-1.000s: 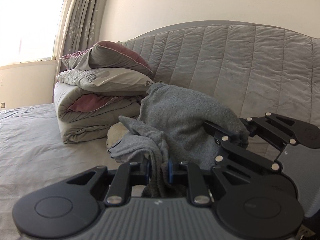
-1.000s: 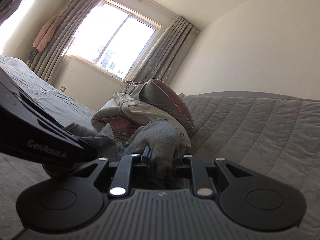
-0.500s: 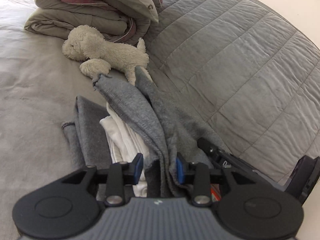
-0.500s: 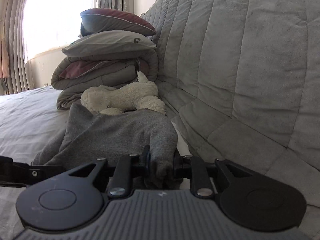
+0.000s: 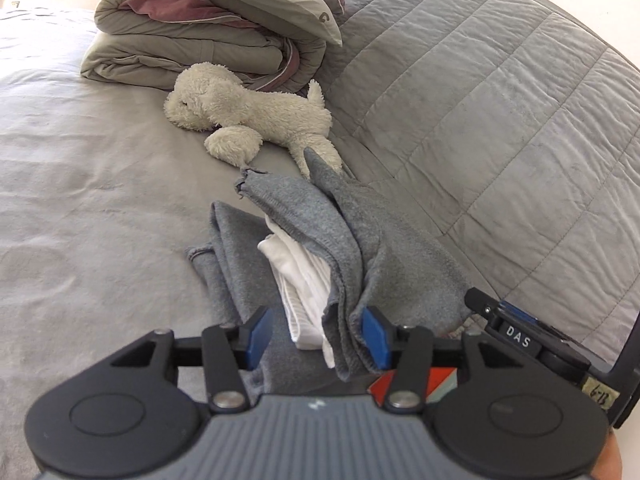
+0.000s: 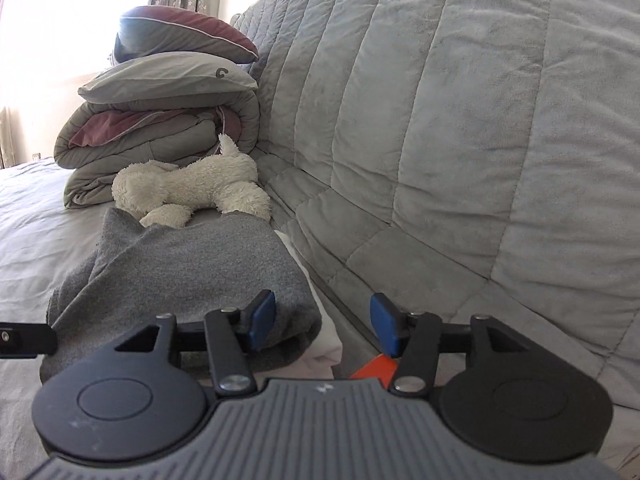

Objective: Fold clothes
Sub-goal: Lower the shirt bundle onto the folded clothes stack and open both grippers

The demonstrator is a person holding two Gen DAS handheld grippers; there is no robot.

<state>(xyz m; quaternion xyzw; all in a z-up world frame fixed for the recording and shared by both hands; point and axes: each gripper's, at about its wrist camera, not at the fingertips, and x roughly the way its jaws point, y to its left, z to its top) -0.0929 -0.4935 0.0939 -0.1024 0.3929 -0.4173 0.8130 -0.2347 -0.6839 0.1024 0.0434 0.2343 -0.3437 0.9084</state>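
A grey garment lies crumpled on the bed beside the quilted headboard, draped over a folded white garment. My left gripper hovers low over their near end. Its jaws are opening, and a grey hem and the white cloth sit loosely between the blue pads. In the right wrist view the grey garment lies flat with the white garment under its right edge. My right gripper is opening too. Its left pad rests by the grey fold and nothing is pinched.
A cream plush dog lies just beyond the clothes. Behind it are a folded duvet and stacked pillows. The grey headboard rises close on the right. An orange-red item shows under the right gripper. Bare sheet lies to the left.
Both grippers came down from holding the grey garment up and laid it on the bed by the headboard. Their jaws, shut on the cloth before, have spread apart and let it go.
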